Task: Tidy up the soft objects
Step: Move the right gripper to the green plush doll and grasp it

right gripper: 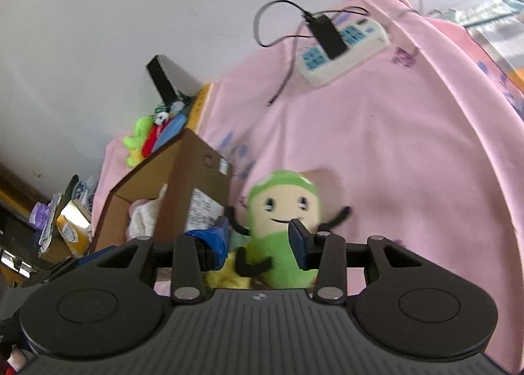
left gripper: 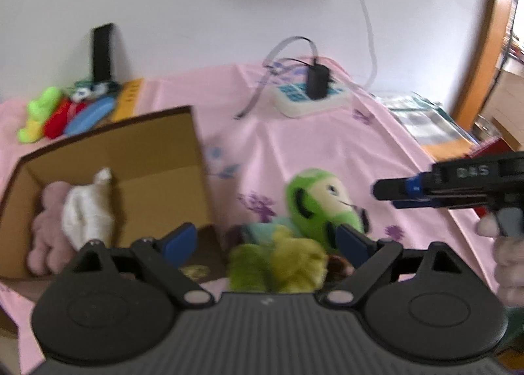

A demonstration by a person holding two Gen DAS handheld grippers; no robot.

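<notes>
Entry, ordered largest to smallest.

1. Pink cloth (left gripper: 327, 146): covering the surface that is carrying everything; whether a bed or a counter lies beneath cannot be told.

2. Cardboard box (left gripper: 157, 146): lying open on the cloth, to the left of the toy pile. A pink soft toy (left gripper: 49, 227) and a white soft toy (left gripper: 88, 211) are already sitting inside it.

3. Green doll (right gripper: 281, 221): resting on the cloth just right of the box, its smiling face turned toward the right wrist view. Its long axis is running from the head, farther off, down to the body near the fingertips, roughly in line with the right tool's pointing direction. In the left wrist view it is lying tilted, ahead and to the right.

4. Yellow-green fuzzy toy (left gripper: 281, 263): lying in front of the doll and touching it, directly ahead of the left tool.

5. Left hand-held gripper (left gripper: 265, 241): jaws standing wide apart and holding nothing, with the fuzzy toy showing between the blue fingers.

6. Right hand-held gripper (right gripper: 258, 237): jaws standing partly apart, straddling the doll's body in that view; pads pressing on it cannot be confirmed. Judgement: this tool is the nearer one to the doll, and the box lies to its left.
</notes>
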